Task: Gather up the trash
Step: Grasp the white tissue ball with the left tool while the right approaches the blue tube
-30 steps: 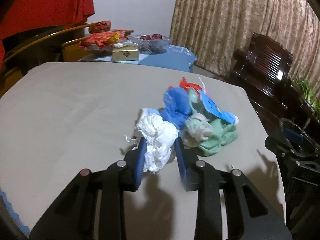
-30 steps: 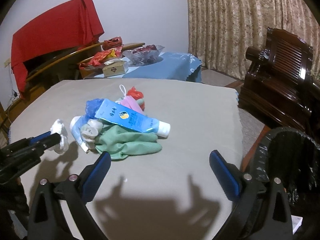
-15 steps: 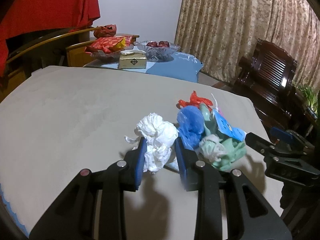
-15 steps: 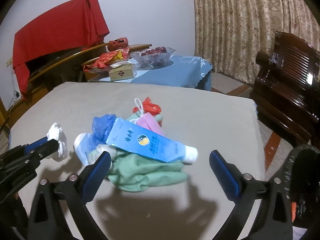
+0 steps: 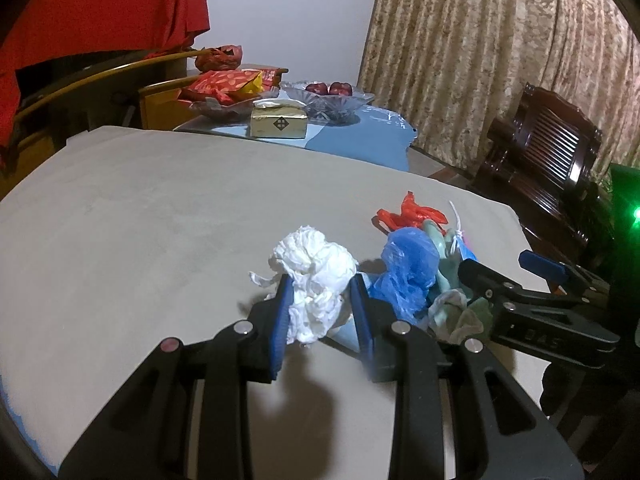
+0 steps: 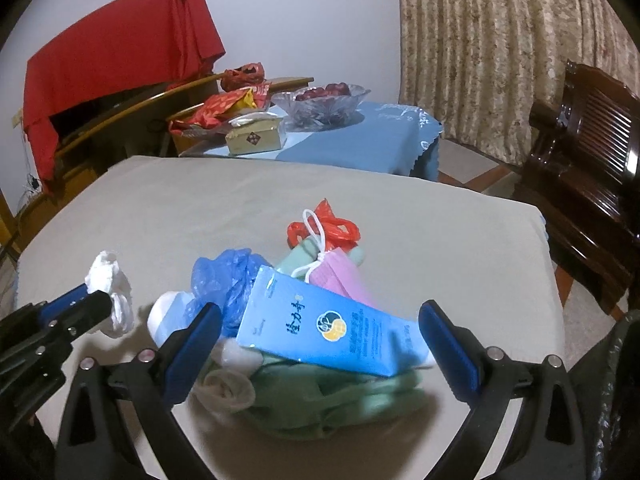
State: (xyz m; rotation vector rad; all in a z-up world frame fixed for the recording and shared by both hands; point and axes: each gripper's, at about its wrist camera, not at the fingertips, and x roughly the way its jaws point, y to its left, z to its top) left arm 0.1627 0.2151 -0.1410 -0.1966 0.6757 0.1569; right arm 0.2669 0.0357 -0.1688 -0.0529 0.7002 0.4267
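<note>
While the crumpled white tissue wad point(image 5: 316, 280) is clamped between the blue pads of the left gripper point(image 5: 320, 300), it is held just beside the heap of rubbish on the grey cloth-covered bench point(image 5: 160, 216). The landmark of that heap is the light blue flat tube with a white cap point(image 6: 332, 328), which is laid across the top of a crumpled pale green cloth point(image 6: 340, 400). Behind the tube a pink face mask with a white ear loop point(image 6: 340, 280) is seen, and behind that a scrap of red plastic point(image 6: 332, 228). To the left of the tube a crumpled blue plastic bag point(image 6: 232, 280) is piled, touching it. The right gripper point(image 6: 320, 340) is spread wide apart, with one blue pad on either side of the tube and nothing gripped; whether the pads touch it cannot be told. To the right of the tube, at the bench's edge, a black-lined bin point(image 6: 616, 380) is partly visible. Far behind the tube a beige tissue box point(image 6: 254, 138) and a glass fruit bowl point(image 6: 324, 100) are set on a blue-covered table point(image 6: 384, 136).
</note>
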